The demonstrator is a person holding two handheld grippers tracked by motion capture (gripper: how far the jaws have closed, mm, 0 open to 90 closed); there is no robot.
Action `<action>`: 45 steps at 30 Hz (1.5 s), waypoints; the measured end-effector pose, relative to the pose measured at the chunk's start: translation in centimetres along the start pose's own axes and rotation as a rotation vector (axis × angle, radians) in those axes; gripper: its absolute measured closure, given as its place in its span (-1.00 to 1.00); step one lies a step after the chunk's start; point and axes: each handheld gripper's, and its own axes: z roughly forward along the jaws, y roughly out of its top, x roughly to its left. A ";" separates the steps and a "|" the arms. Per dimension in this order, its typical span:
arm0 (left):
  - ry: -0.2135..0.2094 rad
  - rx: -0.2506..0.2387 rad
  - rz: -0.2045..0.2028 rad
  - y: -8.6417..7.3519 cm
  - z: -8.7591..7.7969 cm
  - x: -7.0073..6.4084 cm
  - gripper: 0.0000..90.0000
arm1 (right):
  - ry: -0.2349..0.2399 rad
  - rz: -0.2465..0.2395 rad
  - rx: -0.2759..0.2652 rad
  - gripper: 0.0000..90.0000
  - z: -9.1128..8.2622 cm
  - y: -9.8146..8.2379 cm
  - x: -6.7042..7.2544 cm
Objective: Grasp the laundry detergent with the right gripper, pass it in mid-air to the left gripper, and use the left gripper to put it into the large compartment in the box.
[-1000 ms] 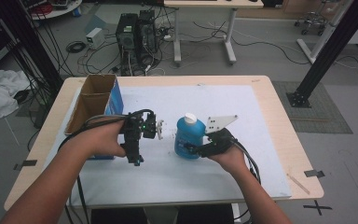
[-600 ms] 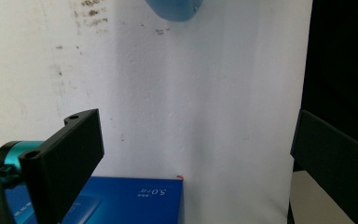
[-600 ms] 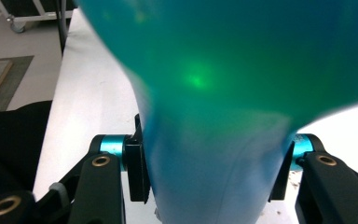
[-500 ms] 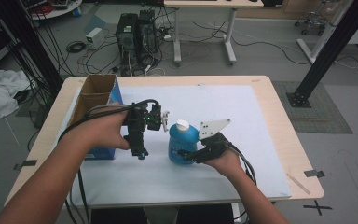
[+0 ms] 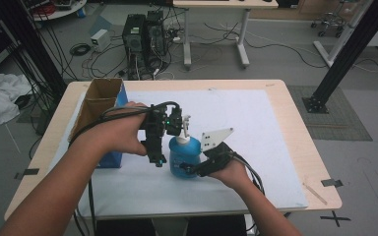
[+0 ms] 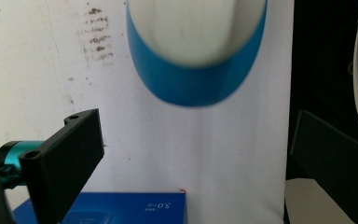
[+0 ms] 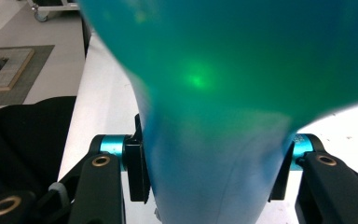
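Bottle: we see a blue pump bottle standing on the white mat of the table, near its front middle, with a blue carton just to the left.
Right jaws: our right gripper pinches the bottle low on its body; in the right gripper view both pads press its sides.
Left jaws: our left gripper hangs just beside the white pump head, jaws spread, with nothing between them.
Handling: we judge it a plastic, liquid-filled bottle, moderately heavy, smooth and a little squashy, so it could slip or dent.
Where to hold: we think the low body grip is steadiest; the pump is for pressing or turning, not carrying.
Axis: long axis upright, base on the mat, pump up; where the spout points we cannot tell.
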 end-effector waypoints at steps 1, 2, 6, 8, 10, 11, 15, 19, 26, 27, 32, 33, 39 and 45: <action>0.000 0.000 0.000 0.0 0.0 0.0 -0.94 | 0.000 0.000 0.000 0.04 0.0 0.0 0.0; -0.001 0.003 0.002 0.2 0.0 0.0 -0.94 | 0.004 -0.002 0.001 0.04 0.1 0.1 0.0; -0.001 0.004 0.015 0.9 0.0 0.1 -0.94 | 0.011 -0.008 0.001 0.04 0.4 0.3 0.1; -0.004 0.006 0.016 1.3 0.1 0.0 -0.94 | 0.015 -0.009 0.001 0.04 0.5 0.4 0.2; -0.008 0.010 0.025 1.6 0.3 0.0 -0.94 | 0.017 -0.008 0.003 0.04 0.6 0.5 0.1; -0.010 0.013 0.026 1.7 0.3 0.0 -0.94 | 0.017 -0.010 0.004 0.04 0.6 0.5 0.1; -0.016 0.018 0.033 2.2 0.6 -0.1 -0.94 | 0.025 -0.011 0.000 0.04 0.7 0.7 0.2; -0.021 0.027 0.034 2.6 0.9 -0.1 -0.94 | 0.032 -0.005 0.000 0.04 0.8 0.9 0.3; -0.017 0.047 0.045 3.0 1.4 -0.1 -0.94 | 0.038 -0.005 -0.002 0.04 0.9 1.0 0.3; -0.016 0.051 0.045 3.1 1.5 -0.1 -0.94 | 0.037 -0.008 -0.003 0.04 1.0 1.0 0.3; -0.015 0.064 0.039 3.3 1.8 -0.1 -0.94 | 0.035 -0.014 -0.001 0.04 1.1 1.1 0.3; -0.024 0.071 0.038 3.4 1.8 -0.1 -0.92 | 0.036 -0.014 -0.001 0.04 1.1 1.2 0.3; -0.016 0.077 0.040 3.4 1.9 -0.1 -0.84 | 0.040 -0.014 0.002 0.04 1.0 1.2 0.2; -0.022 0.088 0.039 3.6 1.9 -0.1 -0.75 | 0.040 -0.014 0.000 0.04 1.0 1.2 0.2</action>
